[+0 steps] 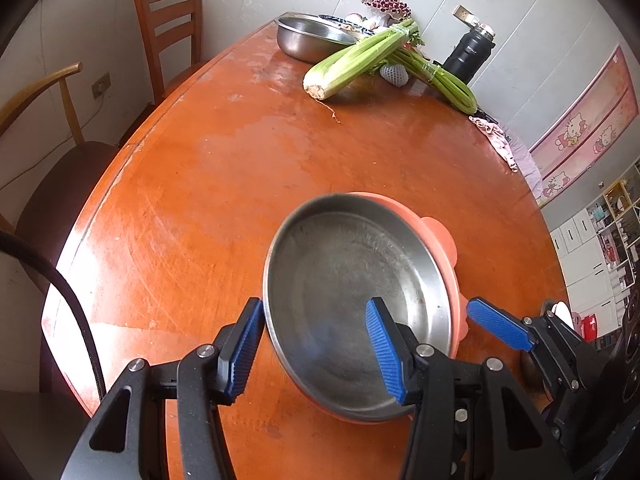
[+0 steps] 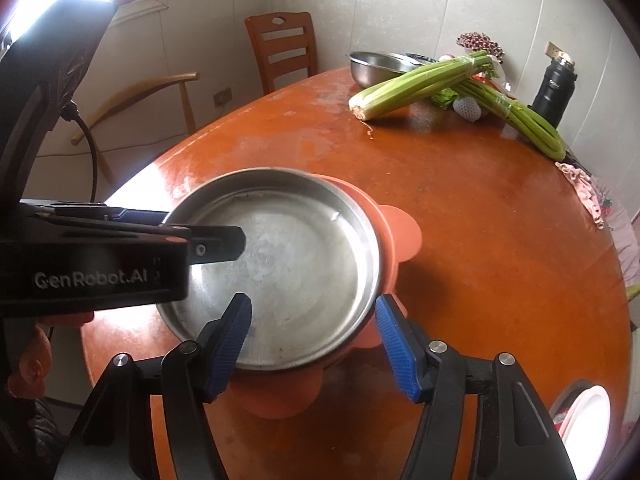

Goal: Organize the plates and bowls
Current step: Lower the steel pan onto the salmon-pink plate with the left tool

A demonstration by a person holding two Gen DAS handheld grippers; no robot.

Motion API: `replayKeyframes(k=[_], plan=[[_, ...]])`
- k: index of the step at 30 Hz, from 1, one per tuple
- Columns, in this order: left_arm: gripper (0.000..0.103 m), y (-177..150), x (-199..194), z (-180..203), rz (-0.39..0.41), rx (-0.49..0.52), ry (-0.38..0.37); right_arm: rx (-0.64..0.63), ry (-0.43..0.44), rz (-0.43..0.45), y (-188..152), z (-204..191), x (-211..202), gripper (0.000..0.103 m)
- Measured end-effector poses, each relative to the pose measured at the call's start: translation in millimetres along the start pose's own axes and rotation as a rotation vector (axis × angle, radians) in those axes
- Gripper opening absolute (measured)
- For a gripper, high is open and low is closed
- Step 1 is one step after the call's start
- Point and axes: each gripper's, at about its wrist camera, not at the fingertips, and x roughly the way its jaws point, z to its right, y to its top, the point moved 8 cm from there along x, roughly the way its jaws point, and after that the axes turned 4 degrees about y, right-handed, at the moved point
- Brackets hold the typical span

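A shallow steel plate [image 1: 352, 300] [image 2: 288, 264] lies on an orange plate with a lobed rim [image 1: 440, 236] [image 2: 400, 232], near the front of the round wooden table [image 1: 224, 184]. My left gripper [image 1: 316, 312] is open and straddles the steel plate's left rim, with one pad outside and one over the plate's inside. Straddling the right rim, my right gripper [image 2: 313, 302] is also open, its left pad inside the plate and its right pad over the orange rim. Neither pair of pads presses on the rim. One right finger [image 1: 500, 326] shows in the left wrist view, and a left finger [image 2: 216, 242] shows in the right wrist view.
At the table's far side stand a steel bowl [image 1: 308, 40], two celery bunches [image 1: 352, 64], a net-wrapped fruit [image 1: 394, 74] and a black flask [image 1: 468, 56]. A pink cloth [image 1: 496, 136] hangs over the right edge. Two wooden chairs [image 1: 168, 28] stand at the left.
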Motion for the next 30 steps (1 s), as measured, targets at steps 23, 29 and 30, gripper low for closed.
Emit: replayKeyframes(k=[23,29,30], plan=[[0.056,-11,13,0,-0.058,-0.082,-0.038,0.254,0.128,-0.043,-21,36,-6,0.067],[0.056,-15,21,6,-0.079,-0.071,-0.018,0.262,0.168,-0.047,-20,32,-2,0.067],[0.056,-15,22,7,-0.081,-0.069,-0.014,0.266,0.176,-0.048,-20,32,-1,0.067]])
